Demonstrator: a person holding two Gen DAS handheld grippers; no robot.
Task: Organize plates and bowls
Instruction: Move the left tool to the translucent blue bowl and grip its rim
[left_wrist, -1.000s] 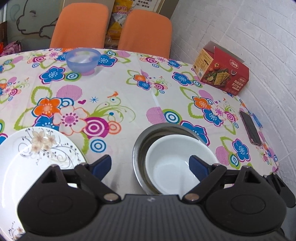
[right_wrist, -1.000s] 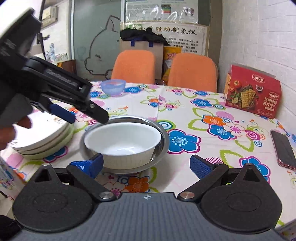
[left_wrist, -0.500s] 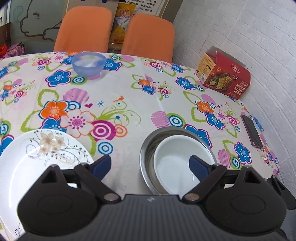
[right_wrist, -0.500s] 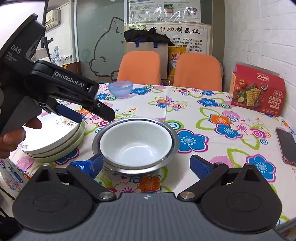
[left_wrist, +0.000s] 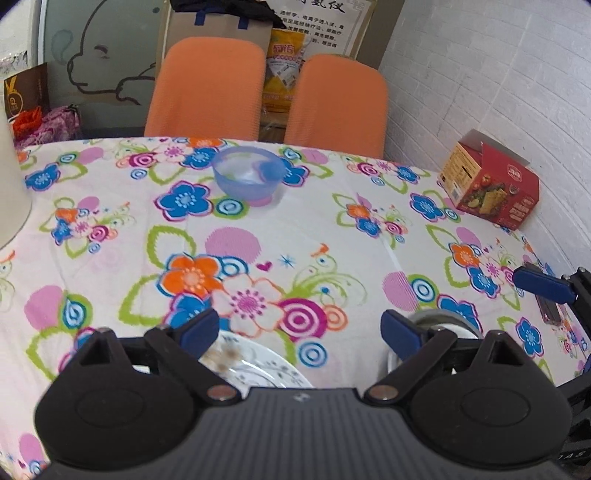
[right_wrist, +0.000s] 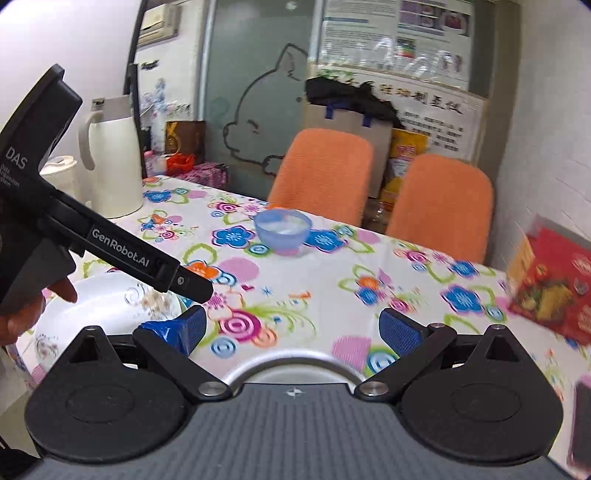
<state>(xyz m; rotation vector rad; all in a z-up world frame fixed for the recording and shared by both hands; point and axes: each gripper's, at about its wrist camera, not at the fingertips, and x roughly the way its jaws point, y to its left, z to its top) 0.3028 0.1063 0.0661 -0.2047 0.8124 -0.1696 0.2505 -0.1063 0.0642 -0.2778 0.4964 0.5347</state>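
Two pairs of tongs stand over the flowered desk (left_wrist: 317, 229), and both are wide apart with nothing between the blue pads. The left tongs (left_wrist: 299, 328) hang above the near edge of the desk. Just below the left pad lies the white plate (left_wrist: 258, 365) with a fine floral drawing, partly hidden by the tool body. Below the right pad shows the rim of the steel bowl (left_wrist: 439, 317), with a white bowl (left_wrist: 450, 332) inside it; only a small part of each is seen.

In the right wrist view, the right tongs (right_wrist: 291, 332) hover above this same steel bowl (right_wrist: 295, 358), whose rim curves just in front of the tool. Left of the steel bowl sits the plate (right_wrist: 107, 306), and over it the left tool is held by a hand (right_wrist: 33, 310).

Further from the steel bowl, towards the far side of the desk, stands the blue plastic bowl (left_wrist: 248, 176), alone and upright. Right of the steel bowl, near the wall, rests a red cracker box (left_wrist: 487, 184). Beyond the desk stand two orange chairs (left_wrist: 207, 88).
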